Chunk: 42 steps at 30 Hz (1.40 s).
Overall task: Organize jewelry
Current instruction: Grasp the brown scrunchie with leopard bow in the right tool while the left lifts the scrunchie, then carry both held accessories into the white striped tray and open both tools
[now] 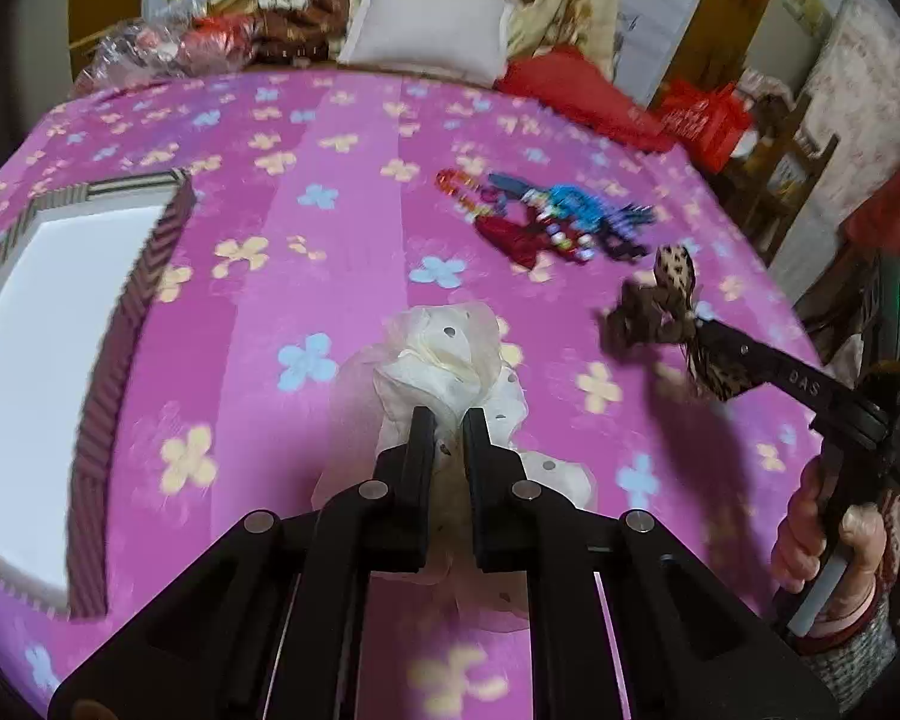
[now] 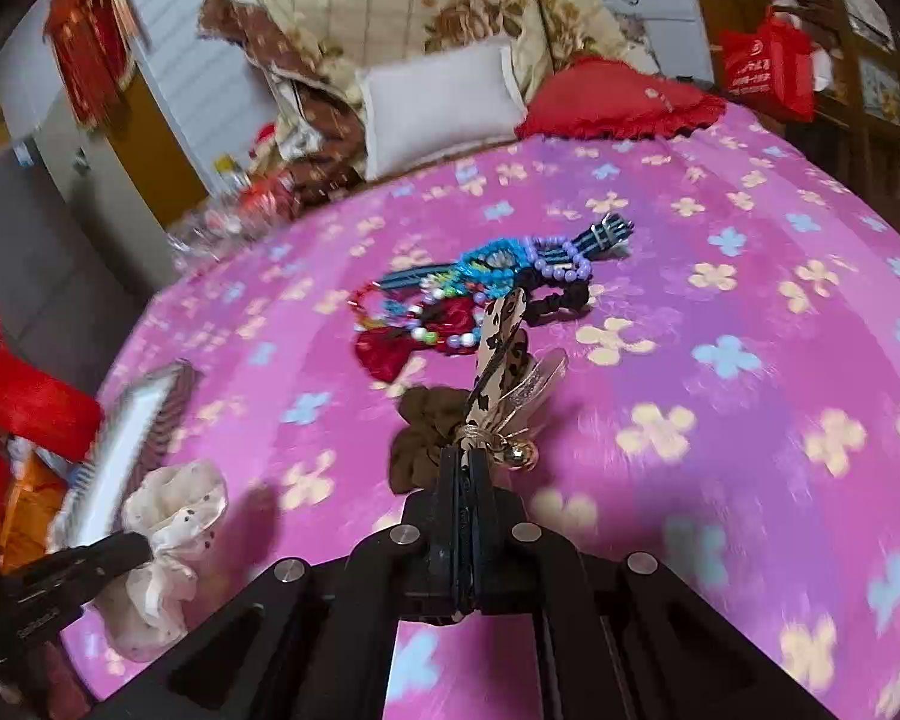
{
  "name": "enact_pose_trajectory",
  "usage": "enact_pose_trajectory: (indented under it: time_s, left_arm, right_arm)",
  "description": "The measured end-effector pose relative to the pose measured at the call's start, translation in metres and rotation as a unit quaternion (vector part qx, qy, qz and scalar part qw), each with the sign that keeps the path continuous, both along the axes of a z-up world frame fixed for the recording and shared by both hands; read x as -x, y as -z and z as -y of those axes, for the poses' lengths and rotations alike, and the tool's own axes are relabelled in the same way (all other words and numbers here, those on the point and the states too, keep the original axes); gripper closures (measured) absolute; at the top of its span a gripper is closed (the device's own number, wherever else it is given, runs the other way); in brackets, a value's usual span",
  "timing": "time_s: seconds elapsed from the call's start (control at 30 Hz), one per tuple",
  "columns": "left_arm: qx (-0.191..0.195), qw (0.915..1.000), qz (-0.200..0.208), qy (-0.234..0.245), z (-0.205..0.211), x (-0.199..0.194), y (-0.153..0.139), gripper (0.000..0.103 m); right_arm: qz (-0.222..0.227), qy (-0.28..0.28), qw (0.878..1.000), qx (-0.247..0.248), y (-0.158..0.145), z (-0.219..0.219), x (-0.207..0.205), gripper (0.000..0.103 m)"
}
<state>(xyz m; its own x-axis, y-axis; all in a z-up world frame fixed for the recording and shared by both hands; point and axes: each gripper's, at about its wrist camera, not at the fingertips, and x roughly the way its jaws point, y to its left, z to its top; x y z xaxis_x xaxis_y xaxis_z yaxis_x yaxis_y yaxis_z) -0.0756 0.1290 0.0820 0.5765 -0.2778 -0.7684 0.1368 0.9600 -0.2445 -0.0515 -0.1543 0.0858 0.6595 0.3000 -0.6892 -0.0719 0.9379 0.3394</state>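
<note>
My left gripper (image 1: 448,420) is shut on a white dotted scrunchie (image 1: 444,354), whose fabric bulges out ahead of and beside the fingers. My right gripper (image 2: 465,455) is shut on a brown scrunchie with a leopard-print bow (image 2: 498,336) and a small gold bell, held above the bedspread with its shadow below. The left wrist view has that right gripper (image 1: 699,324) at the right, with the brown scrunchie (image 1: 648,312) at its tip. A pile of beaded bracelets and hair ties (image 2: 480,294) (image 1: 558,222) lies further back on the bed.
A pink flowered bedspread (image 1: 342,192) covers the bed. A striped box with a white inside (image 1: 150,276) stands at the left. A white pillow (image 1: 432,24) and a red cushion (image 1: 576,90) lie at the head. A hand (image 1: 810,516) grips the right tool.
</note>
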Motion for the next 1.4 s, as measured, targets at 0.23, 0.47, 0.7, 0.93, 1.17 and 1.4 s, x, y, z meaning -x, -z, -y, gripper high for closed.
enact_pose_trajectory:
  time_s: [0.23, 0.47, 0.7, 0.93, 1.17, 1.4]
  left_arm:
    - [-0.022, 0.9989, 0.042, 0.001, -0.004, 0.053, -0.021, 0.094]
    - [-0.052, 0.9962, 0.069, 0.007, -0.004, 0.079, -0.022, 0.094]
    - [-0.046, 0.9957, 0.079, 0.004, -0.012, 0.086, -0.029, 0.094]
    - [-0.044, 0.9936, 0.103, 0.009, -0.015, 0.09, -0.041, 0.094]
    - [-0.027, 0.9927, 0.118, 0.004, -0.034, 0.077, -0.05, 0.094]
    - [-0.011, 0.9927, 0.119, -0.016, -0.068, 0.048, -0.05, 0.094]
  right_arm:
    - [-0.01, 0.012, 1.0, -0.002, -0.014, -0.001, 0.087, 0.101]
    - [-0.021, 0.03, 0.999, 0.018, -0.022, 0.007, 0.129, 0.101]
    - [-0.003, 0.027, 0.999, 0.036, -0.04, -0.001, 0.141, 0.101]
    - [0.001, 0.01, 0.998, 0.059, -0.044, -0.02, 0.142, 0.101]
    - [-0.008, -0.009, 0.997, 0.081, -0.041, -0.043, 0.138, 0.101]
    - [-0.023, -0.026, 0.994, 0.106, -0.035, -0.07, 0.129, 0.101]
